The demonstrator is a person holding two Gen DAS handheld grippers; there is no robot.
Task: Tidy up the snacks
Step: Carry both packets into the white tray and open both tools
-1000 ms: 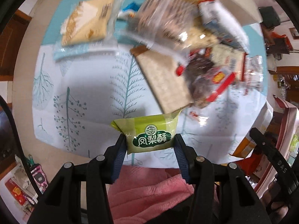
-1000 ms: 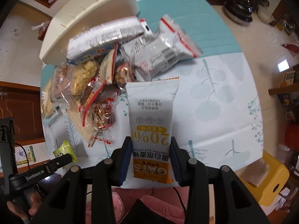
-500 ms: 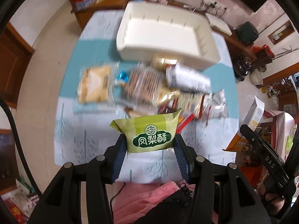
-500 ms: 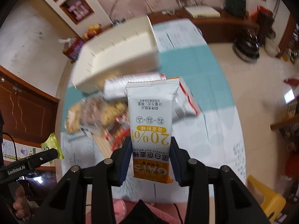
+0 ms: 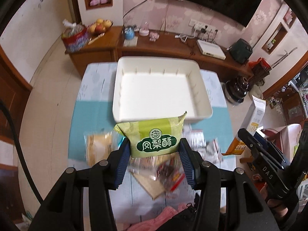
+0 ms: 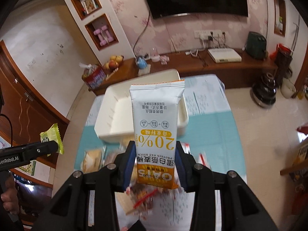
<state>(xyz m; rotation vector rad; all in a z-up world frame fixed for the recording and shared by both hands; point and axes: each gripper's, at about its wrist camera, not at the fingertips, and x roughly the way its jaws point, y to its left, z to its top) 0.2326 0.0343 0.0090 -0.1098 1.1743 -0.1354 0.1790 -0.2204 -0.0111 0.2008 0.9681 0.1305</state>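
In the right tool (image 6: 155,160), the oat-stick packet (image 6: 156,127) points lengthwise toward the tray (image 6: 107,125).

Both held snacks now higher, white tray (image 5: 202,104) in view.

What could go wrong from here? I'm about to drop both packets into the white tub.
1. The tall oat stick packet is held only by its lower end in the right gripper; it could swing or slip.
2. The white tub is empty and light; a bump to its rim might shift it.
3. The pineapple cake packet could miss short onto the pile.
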